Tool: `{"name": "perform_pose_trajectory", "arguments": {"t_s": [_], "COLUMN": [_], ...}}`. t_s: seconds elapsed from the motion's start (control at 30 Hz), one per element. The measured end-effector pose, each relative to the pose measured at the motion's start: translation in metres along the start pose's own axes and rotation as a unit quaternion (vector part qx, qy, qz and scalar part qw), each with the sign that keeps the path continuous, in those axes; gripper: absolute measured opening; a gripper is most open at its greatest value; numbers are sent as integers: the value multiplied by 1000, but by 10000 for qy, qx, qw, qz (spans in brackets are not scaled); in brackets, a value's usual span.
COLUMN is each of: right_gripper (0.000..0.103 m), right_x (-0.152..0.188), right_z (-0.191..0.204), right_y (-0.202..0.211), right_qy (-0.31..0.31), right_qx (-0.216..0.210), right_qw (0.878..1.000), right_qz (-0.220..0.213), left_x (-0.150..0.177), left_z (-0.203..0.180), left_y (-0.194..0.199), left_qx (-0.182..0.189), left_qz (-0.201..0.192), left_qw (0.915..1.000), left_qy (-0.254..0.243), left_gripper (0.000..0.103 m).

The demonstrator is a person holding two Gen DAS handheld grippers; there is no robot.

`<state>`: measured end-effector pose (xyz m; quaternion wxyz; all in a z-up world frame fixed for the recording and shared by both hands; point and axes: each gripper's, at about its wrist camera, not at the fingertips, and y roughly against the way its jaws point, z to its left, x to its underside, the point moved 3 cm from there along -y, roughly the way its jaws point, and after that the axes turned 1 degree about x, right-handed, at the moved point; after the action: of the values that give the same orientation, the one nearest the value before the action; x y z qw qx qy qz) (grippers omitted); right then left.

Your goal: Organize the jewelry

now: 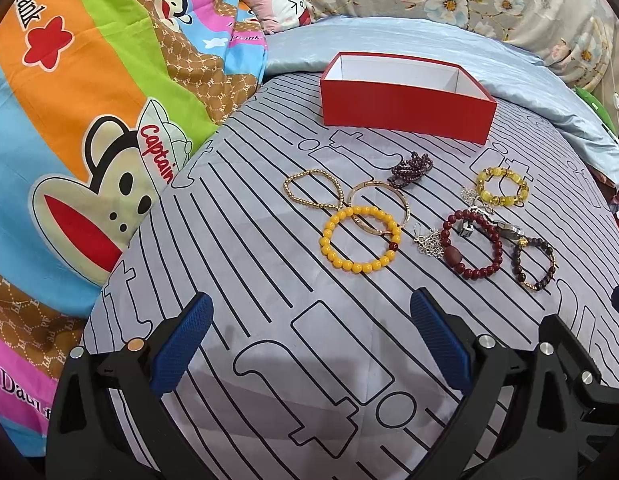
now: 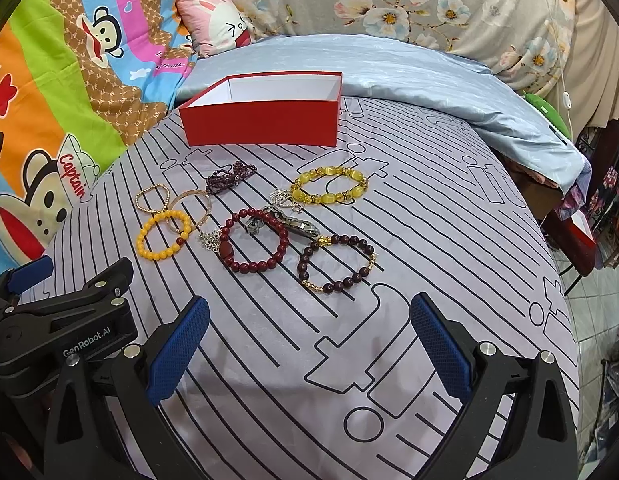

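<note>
**On the bed: jewelry laid out, box empty**

Nearest, left gripper (image 1: 311,344) and right gripper (image 2: 309,344), both spread wide, holding nothing. Beyond, bracelets: yellow (image 1: 360,239), red (image 2: 253,240), dark (image 2: 336,263). Farthest, red box (image 2: 261,114), empty. Step: none started; next needs a pinch on one bead strand.

Both wrist views overlook bed (image 1: 269,280), box (image 1: 405,108).

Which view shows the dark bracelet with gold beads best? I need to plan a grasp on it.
The right wrist view: the dark bracelet lies near the centre, its whole loop and gold beads clear. In the left wrist view the same bracelet sits far right, smaller and distorted by the fisheye, though still wholly visible.
</note>
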<state>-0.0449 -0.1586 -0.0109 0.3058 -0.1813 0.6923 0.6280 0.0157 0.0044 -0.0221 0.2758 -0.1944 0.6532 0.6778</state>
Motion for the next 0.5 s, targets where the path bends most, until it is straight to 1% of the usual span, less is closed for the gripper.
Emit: {"name": "perform_pose_trajectory", "arguments": {"t_s": [0.5], "right_gripper": [96], "right_x": [1], "right_z": [0], "right_y": [0], "right_qy": [3], "right_qx": [6], "right_qw": [10000], "right_qz": [2], "left_x": [0], "left_z": [0], "left_y": [-1], "left_qx": [3], "left_qz": [21], "left_qw": [10000], "left_qy": [17], "left_gripper": [94]}}
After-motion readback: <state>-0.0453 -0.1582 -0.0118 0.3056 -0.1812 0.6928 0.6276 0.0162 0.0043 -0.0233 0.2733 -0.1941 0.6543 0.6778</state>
